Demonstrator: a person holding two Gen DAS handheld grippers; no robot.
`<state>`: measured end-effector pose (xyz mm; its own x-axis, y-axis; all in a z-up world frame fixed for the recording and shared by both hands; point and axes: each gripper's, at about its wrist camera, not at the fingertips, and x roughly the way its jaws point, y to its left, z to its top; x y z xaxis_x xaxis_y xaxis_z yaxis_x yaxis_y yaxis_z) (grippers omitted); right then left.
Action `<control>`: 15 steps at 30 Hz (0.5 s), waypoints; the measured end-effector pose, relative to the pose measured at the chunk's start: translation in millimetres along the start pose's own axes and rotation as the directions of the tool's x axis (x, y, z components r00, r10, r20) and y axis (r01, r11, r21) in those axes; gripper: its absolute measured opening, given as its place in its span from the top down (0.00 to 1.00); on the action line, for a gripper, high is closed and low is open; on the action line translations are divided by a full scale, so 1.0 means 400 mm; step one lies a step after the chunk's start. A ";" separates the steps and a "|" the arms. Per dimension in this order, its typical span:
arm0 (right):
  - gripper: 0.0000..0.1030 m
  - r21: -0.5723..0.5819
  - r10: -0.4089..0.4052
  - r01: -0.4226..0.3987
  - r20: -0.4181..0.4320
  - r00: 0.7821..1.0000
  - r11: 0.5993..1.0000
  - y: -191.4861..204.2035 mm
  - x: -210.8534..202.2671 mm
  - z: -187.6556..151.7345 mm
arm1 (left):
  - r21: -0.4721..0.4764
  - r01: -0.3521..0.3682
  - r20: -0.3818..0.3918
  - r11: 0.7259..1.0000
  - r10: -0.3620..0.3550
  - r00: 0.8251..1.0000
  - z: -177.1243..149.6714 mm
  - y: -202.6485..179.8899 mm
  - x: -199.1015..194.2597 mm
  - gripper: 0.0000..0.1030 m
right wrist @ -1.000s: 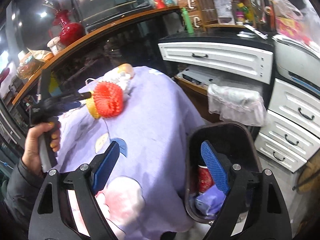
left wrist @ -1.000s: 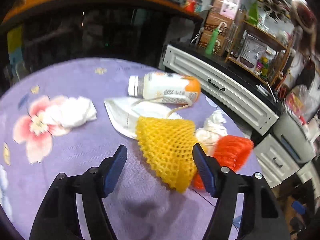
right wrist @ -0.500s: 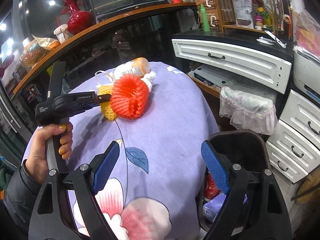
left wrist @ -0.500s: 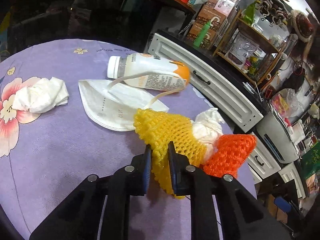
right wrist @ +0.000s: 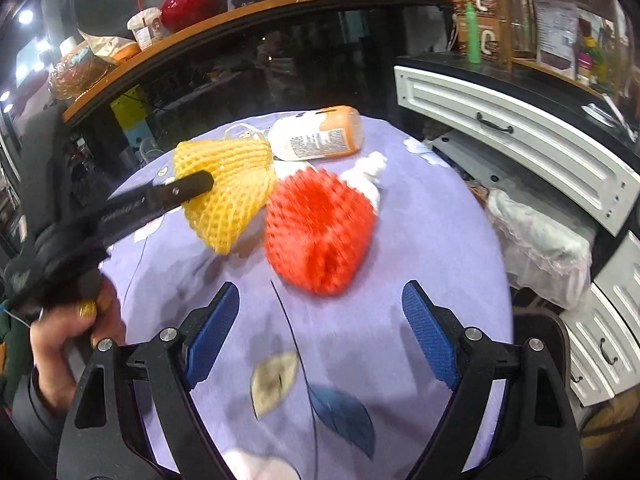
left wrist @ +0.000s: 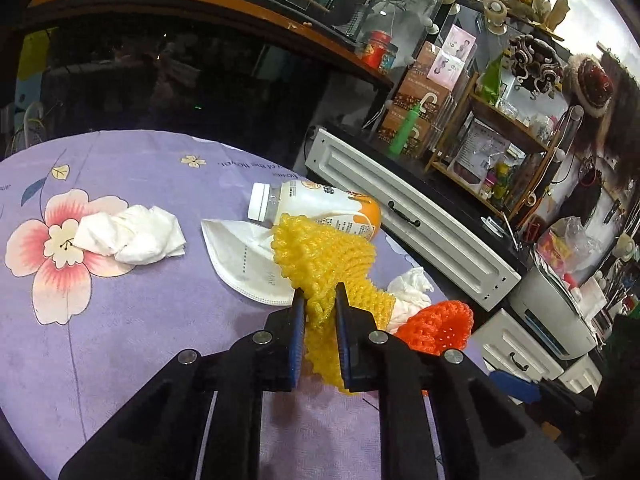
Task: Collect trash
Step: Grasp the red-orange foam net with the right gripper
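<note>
My left gripper (left wrist: 319, 300) is shut on a yellow foam fruit net (left wrist: 324, 256), pinching its near edge; the right wrist view shows that net (right wrist: 228, 188) tilted up off the purple floral tablecloth (left wrist: 120, 360). Beside it lies an orange-red foam net (right wrist: 320, 232), just ahead of my right gripper (right wrist: 320, 308), which is open with nothing between its blue pads. Behind the nets are a white bottle with an orange end (left wrist: 316, 204), a white face mask (left wrist: 244, 256), a small crumpled tissue (left wrist: 410, 292) and a bigger tissue wad (left wrist: 132, 234).
A black trash bin (right wrist: 552, 328) shows at the table's right edge, partly hidden by my right finger. White drawer cabinets (right wrist: 500, 120) and cluttered shelves (left wrist: 500, 128) stand close on the right. A person's hand (right wrist: 68, 332) holds the left gripper's handle.
The left jaws closed on the yellow net and raised it a little. My right gripper swung from over the bin to over the table, up to the orange-red net.
</note>
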<state>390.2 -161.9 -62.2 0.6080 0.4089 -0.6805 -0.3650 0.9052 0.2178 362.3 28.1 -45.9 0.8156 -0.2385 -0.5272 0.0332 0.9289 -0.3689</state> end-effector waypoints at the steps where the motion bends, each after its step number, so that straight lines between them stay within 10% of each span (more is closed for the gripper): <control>1: 0.19 0.000 0.003 -0.003 -0.012 1.000 1.000 0.003 0.016 0.012 | -0.001 0.002 0.003 1.000 -0.002 1.000 0.001 0.001 -0.001 0.86; 9: 0.20 0.018 -0.049 0.051 -0.079 0.996 0.999 0.007 0.112 0.051 | 0.008 -0.001 0.024 1.000 0.000 1.000 -0.002 0.001 -0.001 0.86; 15: 0.56 0.028 -0.039 0.042 -0.099 0.994 0.999 0.007 0.131 0.040 | -0.018 0.016 0.005 1.000 -0.016 1.000 -0.002 0.014 0.011 0.86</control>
<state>432.3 -135.9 -86.2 0.5492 0.3598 -0.7542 -0.3190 0.9245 0.2087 365.7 32.1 -50.9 0.8177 -0.2524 -0.5174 0.0361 0.9195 -0.3915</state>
